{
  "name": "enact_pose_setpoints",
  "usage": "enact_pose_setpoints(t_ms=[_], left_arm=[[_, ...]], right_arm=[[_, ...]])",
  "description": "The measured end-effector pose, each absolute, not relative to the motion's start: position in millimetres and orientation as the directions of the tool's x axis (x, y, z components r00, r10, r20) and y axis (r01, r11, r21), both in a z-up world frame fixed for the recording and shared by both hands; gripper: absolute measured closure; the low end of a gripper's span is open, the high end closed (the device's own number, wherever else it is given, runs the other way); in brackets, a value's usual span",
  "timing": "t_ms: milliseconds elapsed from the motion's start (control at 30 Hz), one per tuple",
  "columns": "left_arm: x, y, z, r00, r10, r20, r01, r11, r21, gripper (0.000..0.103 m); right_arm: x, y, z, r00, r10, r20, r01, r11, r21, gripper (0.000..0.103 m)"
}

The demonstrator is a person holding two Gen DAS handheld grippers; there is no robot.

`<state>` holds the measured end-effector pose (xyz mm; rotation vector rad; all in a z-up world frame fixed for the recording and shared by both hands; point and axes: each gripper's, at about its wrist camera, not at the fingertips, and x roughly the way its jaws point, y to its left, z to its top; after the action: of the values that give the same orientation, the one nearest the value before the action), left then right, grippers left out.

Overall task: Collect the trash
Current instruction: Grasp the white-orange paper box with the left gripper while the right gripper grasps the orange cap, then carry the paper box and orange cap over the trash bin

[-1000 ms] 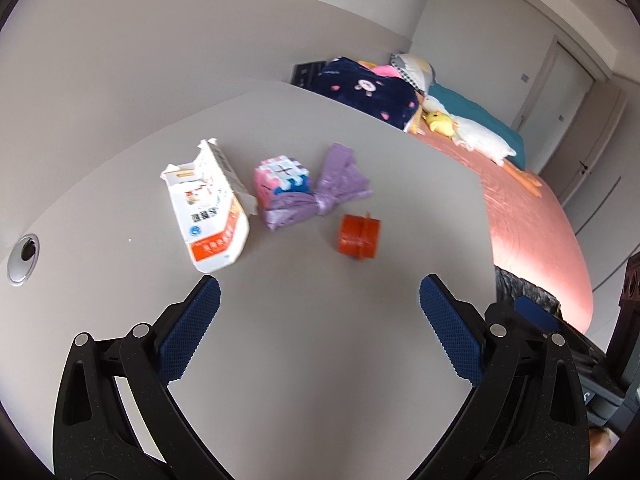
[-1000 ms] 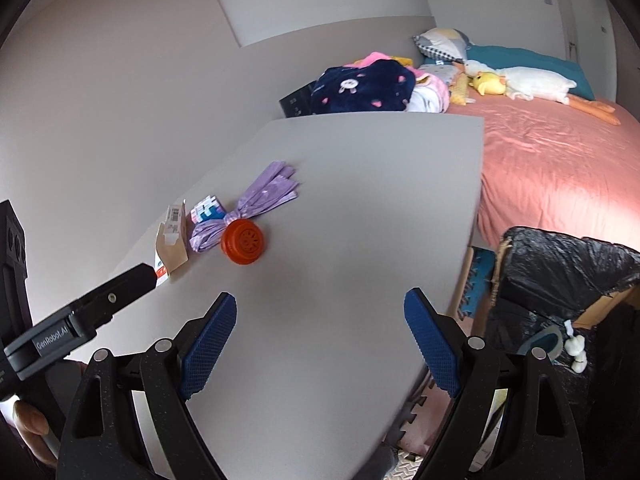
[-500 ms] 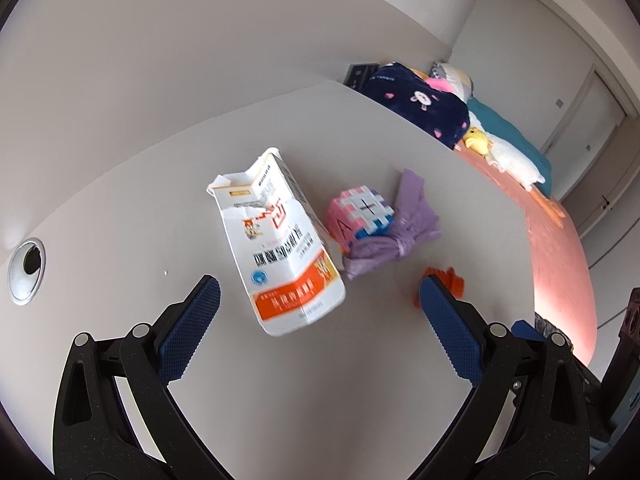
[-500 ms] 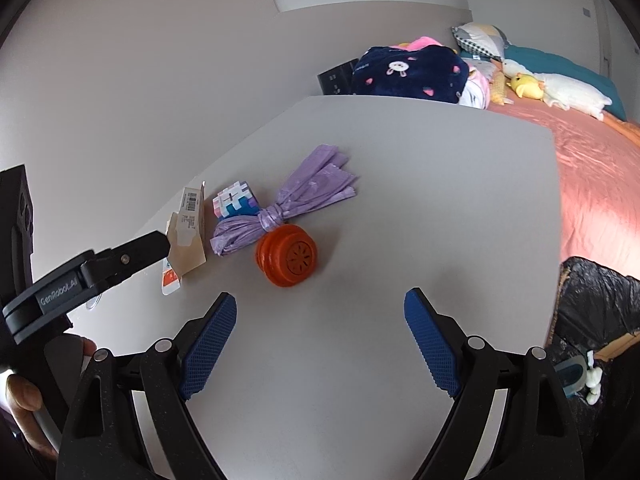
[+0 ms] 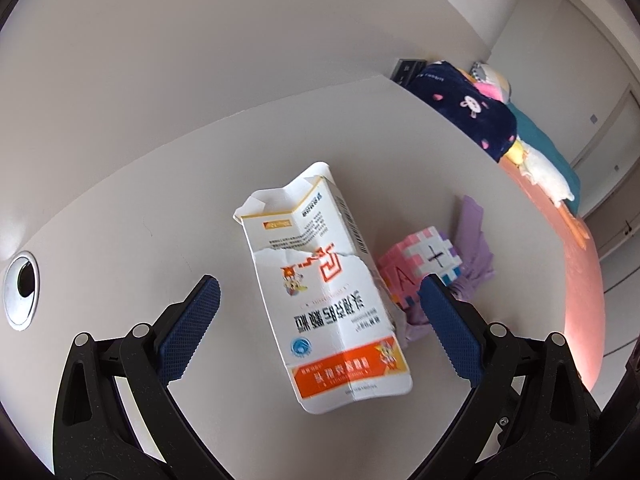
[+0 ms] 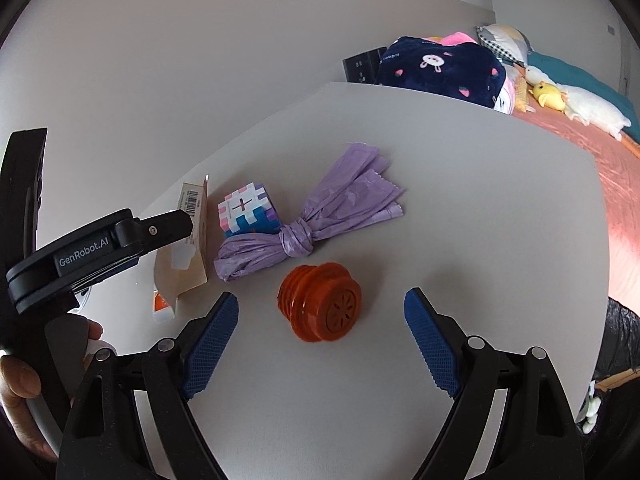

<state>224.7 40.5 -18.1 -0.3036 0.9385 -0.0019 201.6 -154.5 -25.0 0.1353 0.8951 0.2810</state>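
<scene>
We hold both claws wide open and empty: the left gripper (image 5: 316,300) frames the torn white cardboard carton (image 5: 326,300), the right gripper (image 6: 320,314) the ribbed orange plastic cap (image 6: 320,302). Both lie on the grey table (image 6: 480,200); apparently nothing is collected yet.

**Clearance on table**

Bare table (image 6: 460,208) right of and behind orange cap (image 6: 320,302); open approach there. Left of cap crowded: knotted purple bag (image 6: 304,220) just behind it, cube (image 6: 248,210) touching bag, torn carton (image 5: 324,292) beside cube, left gripper (image 6: 176,224) over carton. Table left of carton (image 5: 140,220) bare out to the grommet hole (image 5: 22,288). Bed (image 6: 624,184) borders table's right edge
</scene>
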Motion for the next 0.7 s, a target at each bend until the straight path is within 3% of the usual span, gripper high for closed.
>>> enact_pose_setpoints(t_ms=[300, 400, 433, 500, 567, 700], left_arm=[[237, 47, -30, 0.564, -0.112, -0.818, -0.155, 0.959, -0.238, 0.008], [241, 47, -36, 0.548, -0.115, -0.828, -0.154, 0.960, -0.236, 0.011], [240, 46, -36, 0.554, -0.101, -0.826, -0.153, 0.963, -0.221, 0.014], [239, 46, -35, 0.556, -0.084, -0.827, -0.150, 0.968, -0.200, 0.019], [239, 46, -35, 0.565, -0.081, -0.821, -0.145, 0.970, -0.195, 0.037], [236, 51, -30, 0.590, -0.097, -0.802, -0.132, 0.968, -0.214, 0.047]], right_arm=[[217, -143, -38, 0.565, 0.284, -0.775, -0.197, 0.958, 0.208, 0.034], [218, -139, -39, 0.573, 0.275, -0.772, -0.209, 0.960, 0.187, 0.047], [218, -139, -39, 0.574, 0.275, -0.771, -0.212, 0.960, 0.184, 0.056], [217, -139, -40, 0.577, 0.277, -0.769, -0.210, 0.959, 0.188, 0.056], [216, -139, -40, 0.578, 0.287, -0.764, -0.208, 0.957, 0.202, 0.056], [211, -144, -39, 0.573, 0.309, -0.759, -0.205, 0.951, 0.232, 0.056]])
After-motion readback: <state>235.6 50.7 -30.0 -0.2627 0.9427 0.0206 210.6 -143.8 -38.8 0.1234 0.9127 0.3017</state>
